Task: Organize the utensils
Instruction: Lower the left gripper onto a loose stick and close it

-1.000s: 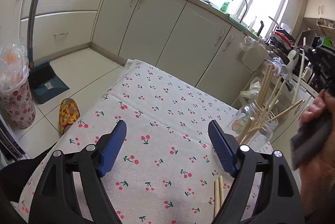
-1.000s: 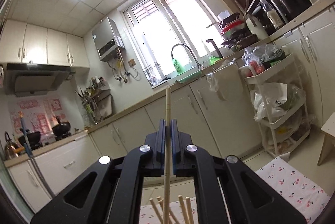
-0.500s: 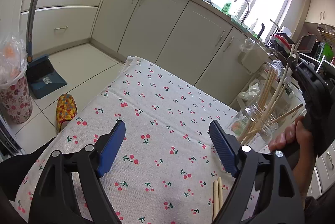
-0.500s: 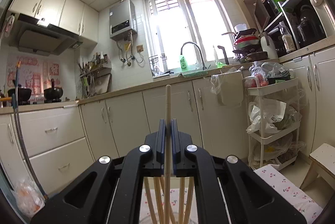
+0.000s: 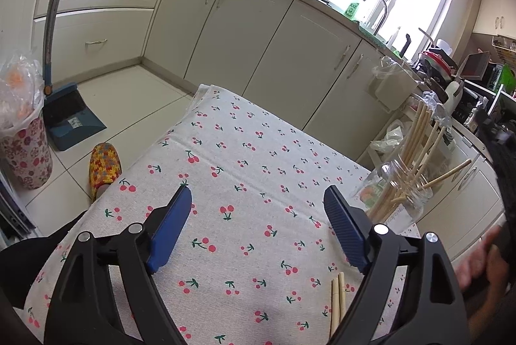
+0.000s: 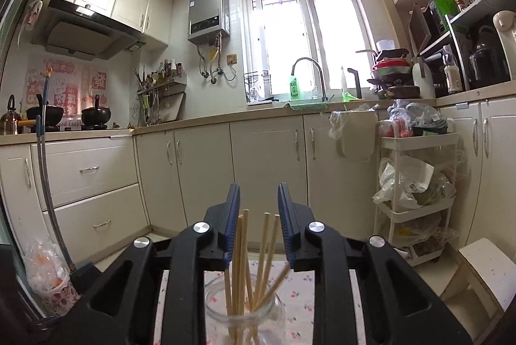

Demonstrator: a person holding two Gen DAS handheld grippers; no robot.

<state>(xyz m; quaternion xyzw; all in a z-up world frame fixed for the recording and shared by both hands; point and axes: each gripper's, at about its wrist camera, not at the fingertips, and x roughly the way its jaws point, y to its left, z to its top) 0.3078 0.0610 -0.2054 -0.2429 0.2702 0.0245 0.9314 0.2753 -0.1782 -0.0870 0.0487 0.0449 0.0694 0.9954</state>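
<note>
Covering the table, a cherry-print cloth (image 5: 245,183) carries a glass jar (image 5: 400,199) of chopsticks (image 6: 243,248) and two loose chopsticks (image 5: 337,299). Left gripper (image 5: 258,225) spread, empty. Right gripper (image 6: 258,216), jaws just opening, straddles the jarred sticks without pressing. Cream cabinets (image 5: 267,35) line the kitchen; a dustpan (image 5: 69,116) stands on the tiles.

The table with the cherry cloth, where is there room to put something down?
The tablecloth is bare across its middle and far end, from the left hand-held gripper out to the edge by the cabinets. The right side is crowded: the glass jar full of chopsticks, with two loose chopsticks lying nearer.
</note>
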